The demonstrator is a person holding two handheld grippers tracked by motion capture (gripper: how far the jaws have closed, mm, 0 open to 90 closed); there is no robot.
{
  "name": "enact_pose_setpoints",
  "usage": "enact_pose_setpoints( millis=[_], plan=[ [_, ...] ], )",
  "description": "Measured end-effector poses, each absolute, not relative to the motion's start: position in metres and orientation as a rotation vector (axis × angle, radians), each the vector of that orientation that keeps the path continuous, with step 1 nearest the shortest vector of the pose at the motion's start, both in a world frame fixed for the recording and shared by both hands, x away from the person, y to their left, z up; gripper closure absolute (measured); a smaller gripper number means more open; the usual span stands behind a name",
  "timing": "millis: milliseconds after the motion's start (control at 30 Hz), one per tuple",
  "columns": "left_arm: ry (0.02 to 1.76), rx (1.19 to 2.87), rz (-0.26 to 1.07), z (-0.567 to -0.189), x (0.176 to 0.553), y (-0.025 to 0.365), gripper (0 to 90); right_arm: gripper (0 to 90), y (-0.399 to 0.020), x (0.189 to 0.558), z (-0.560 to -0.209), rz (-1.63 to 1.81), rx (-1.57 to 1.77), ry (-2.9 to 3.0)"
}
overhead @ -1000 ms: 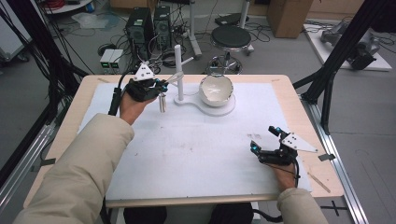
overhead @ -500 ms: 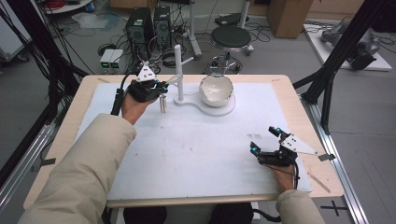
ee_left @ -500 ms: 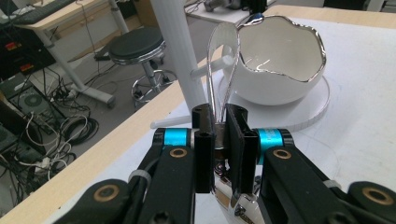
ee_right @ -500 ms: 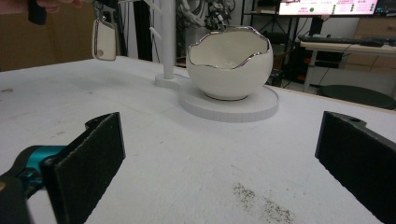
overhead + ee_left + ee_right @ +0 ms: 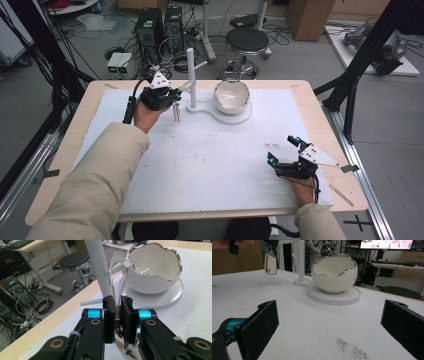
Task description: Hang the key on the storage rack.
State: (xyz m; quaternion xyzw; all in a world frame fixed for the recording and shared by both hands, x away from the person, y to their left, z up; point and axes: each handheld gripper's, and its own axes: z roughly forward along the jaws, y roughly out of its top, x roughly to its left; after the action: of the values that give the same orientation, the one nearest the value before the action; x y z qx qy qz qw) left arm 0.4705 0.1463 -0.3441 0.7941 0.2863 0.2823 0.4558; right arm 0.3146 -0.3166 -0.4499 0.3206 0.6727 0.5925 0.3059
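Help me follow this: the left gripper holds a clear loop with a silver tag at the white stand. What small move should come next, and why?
Probably ease the left gripper forward so the clear loop slips fully over the stand's peg, then open. The jaws are shut on the loop, which already sits around the peg, and the silver tag hangs free.

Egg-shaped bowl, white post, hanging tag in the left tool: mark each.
egg-shaped bowl (image 5: 231,95), high view, inner wall.
white post (image 5: 96,267), left gripper view, mid shaft.
hanging tag (image 5: 271,263), right gripper view, flat face.
left tool (image 5: 117,315), left gripper view, between its tips.

Beige sleeves (image 5: 95,185), black fingers (image 5: 109,322), teal joints.
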Motion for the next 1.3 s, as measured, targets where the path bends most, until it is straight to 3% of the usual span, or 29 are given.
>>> enact_pose_setpoints(
  millis=[467,500,600,667,733,800,867,933,1100,1300],
  plan=[
    [0.763,1.980,0.626,-0.361,0.480,0.145,79.6,0.6,-0.317,0.314,-0.450,1.574,0.854,1.773],
    [0.762,1.984,0.623,-0.362,0.481,0.146,76.0,0.6,-0.317,0.314,-0.450,1.575,0.852,1.773],
    [0.787,1.971,0.567,-0.366,0.484,0.151,54.0,0.6,-0.317,0.314,-0.450,1.575,0.854,1.773],
    [0.794,1.944,0.532,-0.365,0.484,0.157,50.3,0.6,-0.317,0.314,-0.450,1.575,0.852,1.772],
    [0.775,1.895,0.499,-0.365,0.482,0.164,39.1,0.6,-0.317,0.314,-0.450,1.575,0.856,1.773],
    [0.789,1.892,0.463,-0.364,0.481,0.170,21.9,0.5,-0.317,0.314,-0.450,1.574,0.845,1.767],
    [0.810,1.865,0.400,-0.361,0.475,0.179,15.1,0.5,-0.317,0.314,-0.450,1.579,0.856,1.770],
    [0.811,1.829,0.460,-0.358,0.463,0.187,3.4,0.5,-0.317,0.314,-0.450,1.581,0.860,1.768],
    [0.733,1.737,0.466,-0.365,0.415,0.225,1.7,0.5,-0.317,0.314,-0.450,1.574,0.854,1.761],
    [0.758,1.652,0.491,-0.392,0.365,0.266,1.7,0.6,-0.318,0.314,-0.450,1.584,0.863,1.761]
  ],
)
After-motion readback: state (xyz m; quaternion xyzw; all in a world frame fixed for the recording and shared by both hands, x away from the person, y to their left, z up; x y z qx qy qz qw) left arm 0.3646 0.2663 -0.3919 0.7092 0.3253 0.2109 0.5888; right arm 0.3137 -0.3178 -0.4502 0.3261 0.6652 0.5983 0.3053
